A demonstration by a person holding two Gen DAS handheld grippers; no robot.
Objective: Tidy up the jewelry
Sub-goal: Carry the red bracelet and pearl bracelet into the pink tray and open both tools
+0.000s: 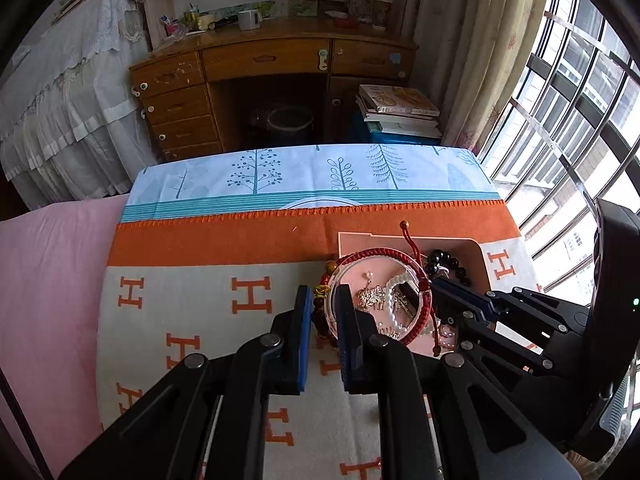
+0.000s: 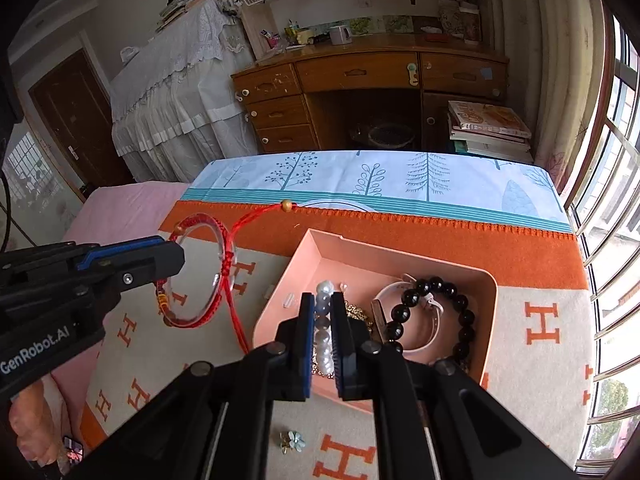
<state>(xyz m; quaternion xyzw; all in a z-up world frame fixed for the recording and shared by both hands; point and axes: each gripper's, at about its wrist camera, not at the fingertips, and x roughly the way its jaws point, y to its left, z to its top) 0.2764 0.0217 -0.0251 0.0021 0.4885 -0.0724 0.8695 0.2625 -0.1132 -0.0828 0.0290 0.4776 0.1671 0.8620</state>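
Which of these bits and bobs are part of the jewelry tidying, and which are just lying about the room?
Part of the job:
- pink tray
- red cord bracelet, held in the left claw
- pearl strand, held in the right claw
- black bead bracelet
- small flower piece on the blanket

Just lying about:
- wooden desk
- white mug
- stack of books

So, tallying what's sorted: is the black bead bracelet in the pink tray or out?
In. The black bead bracelet lies inside the pink tray, within its walls.
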